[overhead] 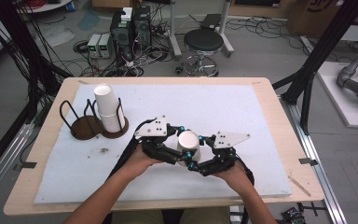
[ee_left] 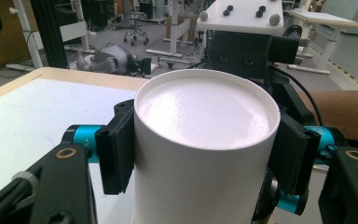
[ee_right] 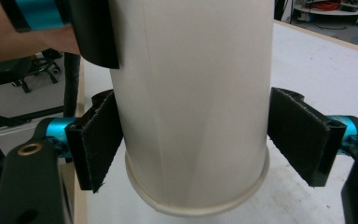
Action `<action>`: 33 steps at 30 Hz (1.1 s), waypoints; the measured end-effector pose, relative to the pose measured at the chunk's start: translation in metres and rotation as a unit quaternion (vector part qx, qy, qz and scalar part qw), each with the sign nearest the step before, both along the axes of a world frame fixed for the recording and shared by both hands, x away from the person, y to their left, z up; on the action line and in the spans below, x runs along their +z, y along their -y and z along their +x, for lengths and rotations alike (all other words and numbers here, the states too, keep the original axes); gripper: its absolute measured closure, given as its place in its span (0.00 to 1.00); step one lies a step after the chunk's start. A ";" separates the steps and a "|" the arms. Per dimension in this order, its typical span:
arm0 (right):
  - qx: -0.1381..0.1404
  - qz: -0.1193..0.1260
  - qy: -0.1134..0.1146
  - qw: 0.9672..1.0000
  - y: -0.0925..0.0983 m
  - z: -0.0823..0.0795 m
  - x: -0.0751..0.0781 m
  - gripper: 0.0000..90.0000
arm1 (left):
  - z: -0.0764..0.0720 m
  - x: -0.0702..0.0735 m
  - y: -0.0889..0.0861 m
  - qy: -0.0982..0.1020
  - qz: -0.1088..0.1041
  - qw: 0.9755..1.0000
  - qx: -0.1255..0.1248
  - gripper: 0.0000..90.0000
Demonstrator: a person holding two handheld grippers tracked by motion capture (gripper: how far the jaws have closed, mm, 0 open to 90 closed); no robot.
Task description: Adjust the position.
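I count two grippers: my left gripper and my right gripper, one in each of my two hands. Between them there is one white paper cup, standing upside down. At the far left of the worktop there is one stack of white cups; how many cups make it up I cannot tell. There is one cup holder with two round wooden bases, each with its own black wire frame; the stack sits in the right one. One white mat covers the worktop. On the floor beyond I count one round black stool.
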State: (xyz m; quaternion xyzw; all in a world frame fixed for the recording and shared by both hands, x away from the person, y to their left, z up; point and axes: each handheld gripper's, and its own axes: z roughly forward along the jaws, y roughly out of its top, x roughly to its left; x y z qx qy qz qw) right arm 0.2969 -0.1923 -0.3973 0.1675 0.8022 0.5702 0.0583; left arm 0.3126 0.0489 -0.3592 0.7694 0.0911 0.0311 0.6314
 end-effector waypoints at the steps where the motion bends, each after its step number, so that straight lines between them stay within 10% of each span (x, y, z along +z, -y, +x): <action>1: 0.001 0.001 -0.004 1.000 0.000 -0.001 0.000 0.23 | 0.000 0.000 0.000 0.000 0.000 1.000 -0.001 0.37; 22: 0.010 -0.015 0.010 1.000 0.003 -0.003 -0.002 0.35 | 0.000 -0.005 0.004 -0.005 0.009 1.000 -0.007 0.36; 26: 0.010 -0.024 0.009 1.000 0.004 -0.003 -0.001 0.36 | 0.001 -0.008 0.004 -0.023 0.025 0.999 0.002 0.19; 33: 0.008 -0.052 0.014 0.999 0.008 -0.002 0.004 0.37 | 0.003 -0.006 -0.003 -0.032 0.029 0.999 -0.008 0.18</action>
